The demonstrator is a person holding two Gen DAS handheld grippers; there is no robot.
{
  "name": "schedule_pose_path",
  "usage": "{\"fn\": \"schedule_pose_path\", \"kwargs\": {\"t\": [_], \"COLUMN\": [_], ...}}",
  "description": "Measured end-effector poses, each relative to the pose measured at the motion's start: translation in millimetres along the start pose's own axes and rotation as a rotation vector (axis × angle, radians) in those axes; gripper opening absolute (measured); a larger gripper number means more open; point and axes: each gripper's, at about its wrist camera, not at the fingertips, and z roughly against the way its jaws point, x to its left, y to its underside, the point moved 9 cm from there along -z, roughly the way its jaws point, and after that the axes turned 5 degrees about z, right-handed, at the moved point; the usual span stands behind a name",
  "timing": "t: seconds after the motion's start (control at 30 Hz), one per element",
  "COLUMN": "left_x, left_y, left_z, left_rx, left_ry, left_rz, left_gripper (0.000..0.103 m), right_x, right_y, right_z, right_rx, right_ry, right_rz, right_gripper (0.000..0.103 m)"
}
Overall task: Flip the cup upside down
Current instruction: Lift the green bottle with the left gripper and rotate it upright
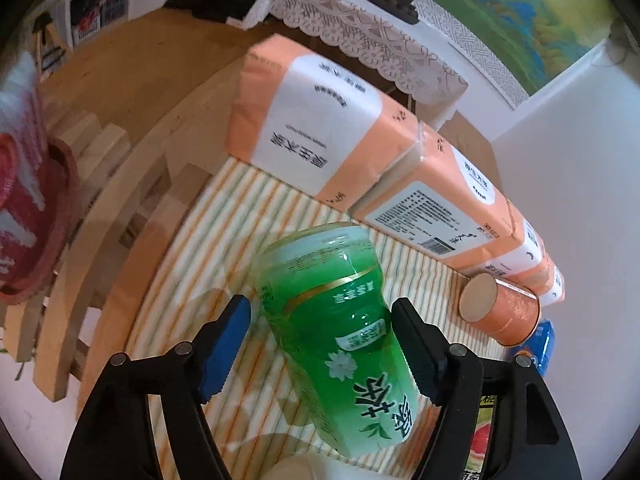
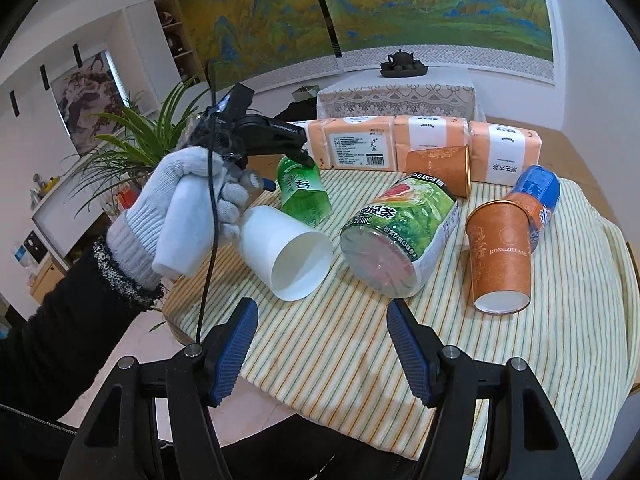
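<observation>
Two grippers were in view, each with black arms and blue ribbed pads. The left gripper (image 1: 320, 344) stood wide open around a green cup (image 1: 340, 340): its right pad lay against or just beside the cup's wall, while the left pad (image 1: 226, 344) stood apart from it, so the tongs had no firm hold that could be seen. In the right wrist view the same left gripper (image 2: 298, 156), carried by a hand in a grey knit glove (image 2: 180, 208), reached down to the green cup (image 2: 304, 196) from above.

The right gripper (image 2: 320, 348) was spread just as wide, held nothing and touched nothing, hovering over the striped tablecloth (image 2: 340, 352) near the table's front edge.

The green cup was translucent plastic with a printed green-tea label, white flowers and a gold band. It stood tilted on the cloth toward the table's rear left, in front of a row of orange tissue packs (image 2: 432, 136). Just beside it lay a white paper cup (image 2: 288, 252) on its side, mouth toward the camera, then a large green-tea bottle (image 2: 400, 232) on its side and an orange paper cup (image 2: 500, 256).
</observation>
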Motion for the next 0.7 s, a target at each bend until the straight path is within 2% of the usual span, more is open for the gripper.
{"fn": "schedule_pose_path", "kwargs": {"t": [0.13, 0.33, 0.53, 0.7], "left_x": [-2, -2, -12, -31], "left_y": [-1, -2, -7, -2], "left_z": [-6, -5, 25, 71], "left_rx": [0.03, 0.029, -0.066, -0.186], "left_ry": [0.014, 0.048, 0.067, 0.072], "left_rz": [-0.003, 0.007, -0.031, -0.138], "left_gripper": [0.074, 0.073, 0.072, 0.073], "right_x": [-2, -7, -12, -19], "right_y": [2, 4, 5, 6], "right_z": [-1, 0, 0, 1], "right_rx": [0.005, 0.004, 0.003, -0.01], "right_ry": [0.005, 0.015, 0.021, 0.033], "right_rz": [-0.004, -0.026, -0.039, -0.053], "right_gripper": [0.063, 0.063, 0.063, 0.063]}}
